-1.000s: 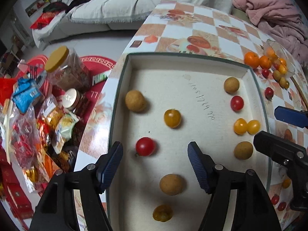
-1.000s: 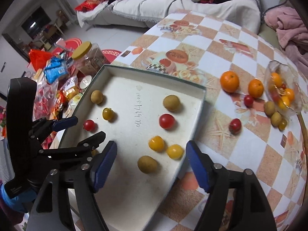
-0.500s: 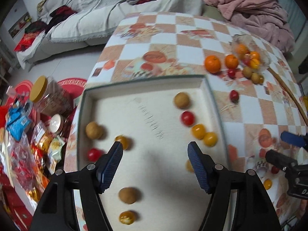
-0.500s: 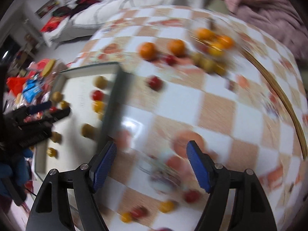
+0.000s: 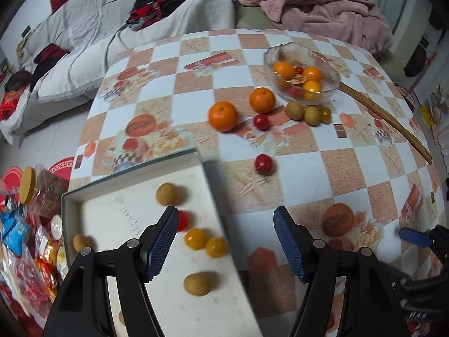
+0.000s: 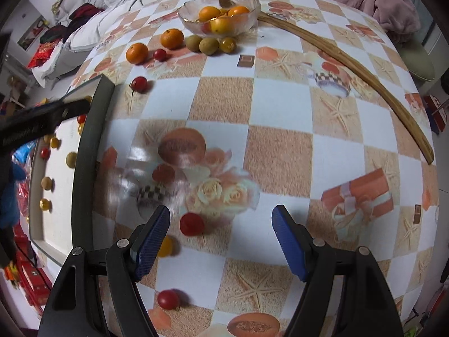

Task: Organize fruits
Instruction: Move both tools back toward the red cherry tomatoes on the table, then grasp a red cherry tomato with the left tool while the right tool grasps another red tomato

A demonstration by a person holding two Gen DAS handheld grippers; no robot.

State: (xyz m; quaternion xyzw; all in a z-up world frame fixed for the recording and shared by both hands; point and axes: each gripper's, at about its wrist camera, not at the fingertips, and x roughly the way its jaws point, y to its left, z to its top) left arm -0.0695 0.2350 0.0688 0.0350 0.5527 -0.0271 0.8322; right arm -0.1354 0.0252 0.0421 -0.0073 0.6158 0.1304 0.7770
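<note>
My left gripper (image 5: 226,241) is open and empty above the right rim of the white tray (image 5: 213,191), which holds brown longans, red and yellow cherry tomatoes (image 5: 195,238). My right gripper (image 6: 220,241) is open over the checkered table, with a red cherry tomato (image 6: 192,224) between its fingers but untouched. A yellow tomato (image 6: 165,245) lies by its left finger and another red one (image 6: 167,299) nearer. Two oranges (image 5: 222,116), a red tomato (image 5: 263,163) and a glass bowl (image 5: 301,77) of fruit sit farther back.
A long wooden stick (image 6: 364,75) curves across the table's right side. Longans (image 6: 209,45) lie beside the bowl. A jar (image 5: 36,193) and snack packets (image 5: 16,230) crowd the floor left of the tray. A sofa with clothes (image 5: 157,5) stands beyond the table.
Both grippers swung right, away from the tray's middle. The left now hangs over the tray's right rim; the right went from the tray to the open table with loose tomatoes. Both stayed open.
</note>
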